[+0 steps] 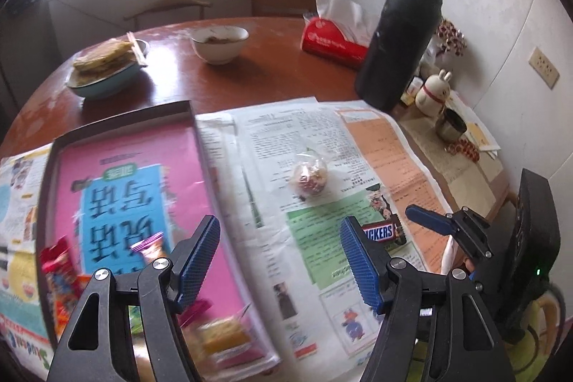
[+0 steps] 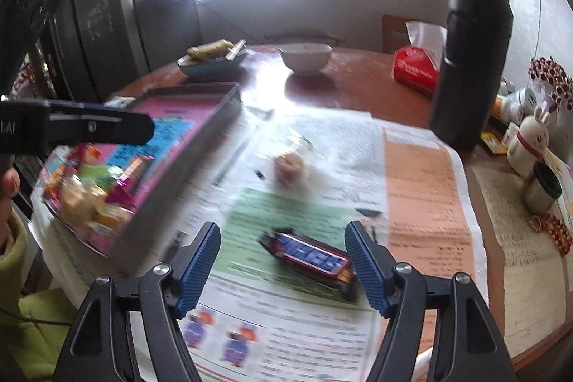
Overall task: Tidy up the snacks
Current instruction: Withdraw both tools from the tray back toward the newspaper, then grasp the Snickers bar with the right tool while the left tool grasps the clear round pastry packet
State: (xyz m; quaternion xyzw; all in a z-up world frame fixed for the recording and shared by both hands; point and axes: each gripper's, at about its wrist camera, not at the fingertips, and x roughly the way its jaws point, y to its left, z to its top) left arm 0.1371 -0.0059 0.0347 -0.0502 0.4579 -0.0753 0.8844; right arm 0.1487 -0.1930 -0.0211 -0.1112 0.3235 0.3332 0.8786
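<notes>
both grippers, left (image 1: 279, 260) and right (image 2: 283, 264), gape wide over flat newspaper (image 2: 322, 145); glossy chocolate bar (image 2: 311, 258) lies beside the straight-walled tray (image 2: 186, 174).

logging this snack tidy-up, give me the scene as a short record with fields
left gripper: left gripper, open, over the box edge, holding nothing
right gripper: right gripper, open, Snickers bar between its fingers, not gripped
box: shallow dark-rimmed box with pink lining, several wrapped snacks in its near end
loose snacks: brown Snickers bar and clear-wrapped round snack, both on the newspapers
table: round brown wooden table
left to do: both loose snacks are outside the box
</notes>
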